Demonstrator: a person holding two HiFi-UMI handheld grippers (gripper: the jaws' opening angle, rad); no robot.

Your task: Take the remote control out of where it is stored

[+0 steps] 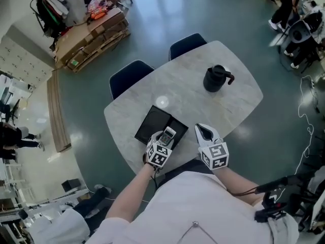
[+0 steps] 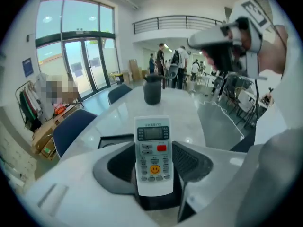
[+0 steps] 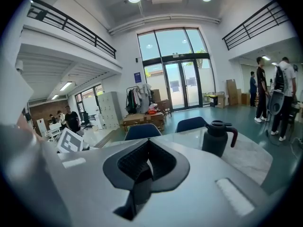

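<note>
Left gripper: I had my left gripper (image 2: 152, 171) clamped on the remote control (image 2: 152, 143), one jaw pressing each long side of its lower half.
Remote control: it was white, with its display at the far end, a red button under that and a yellow smiley button lower down; the buttons faced up at the camera.
Where it sat: in the head view it was held over the near edge of the black case (image 1: 152, 123), which lay open on the marble table (image 1: 238, 105). From the left gripper view the case was behind and below the remote.
Right gripper: my right gripper (image 3: 146, 162) had its jaws closed together with nothing between them. It hung over the table's near edge, beside the left one and apart from it.
Jug: a black jug (image 1: 217, 78) stood upright toward the far side of the table, well apart from both grippers.
Chairs: two blue chairs (image 1: 130, 75) were tucked in at the far edge.
Room: people were standing in the background by the glass doors (image 3: 182, 91).
</note>
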